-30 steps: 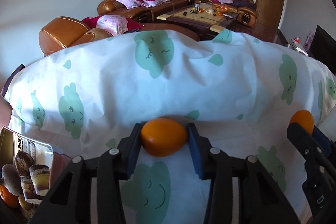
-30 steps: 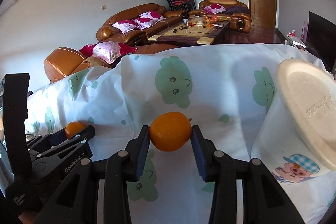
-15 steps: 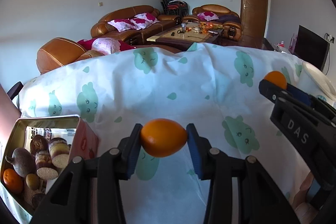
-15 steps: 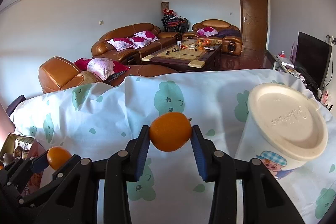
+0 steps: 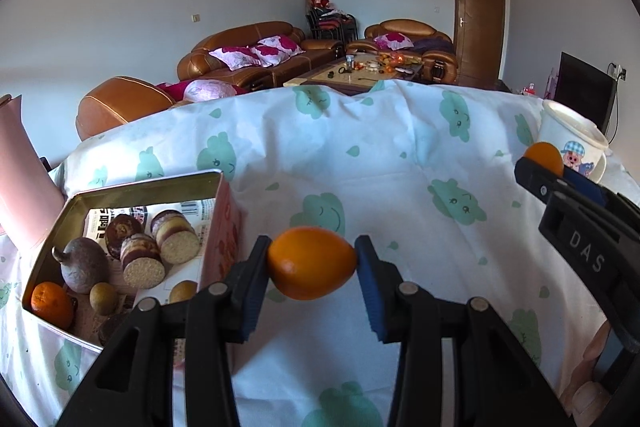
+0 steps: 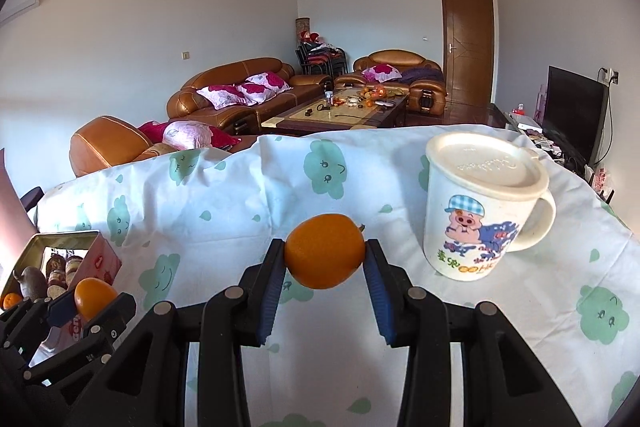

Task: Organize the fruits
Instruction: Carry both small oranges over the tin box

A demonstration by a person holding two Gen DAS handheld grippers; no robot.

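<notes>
The orange fruit [image 5: 311,262] in my left gripper [image 5: 311,265] is sitting tight between the two blue pads, and the pads are squeezing it from both sides. It is shaped a bit like an egg, and its long way is running across, from one pad to the other. I am holding it up over the white cloth with green clouds [image 5: 400,163], not touching the cloth. The open tin box [image 5: 218,183] is lying down low and to the left of this fruit, just beside the left gripper. Inside the box I am seeing a small orange [image 5: 51,303], a dark purple fruit [image 5: 85,269] and some round cut pieces [image 5: 176,237]. My right gripper [image 6: 325,259] is squeezing a second orange fruit [image 6: 325,255] in the same way, high over the cloth. Next to it, on its right side, a white mug with a pig picture [image 6: 476,223] is standing with its lid on. From the right wrist view the box [image 6: 68,237] is looking far off to the left, with the left gripper in between. So I am thinking the left gripper is the nearer one to the box. I am guessing it needs to go left and down to drop its fruit in first, and the right one needs to cross over after.
</notes>
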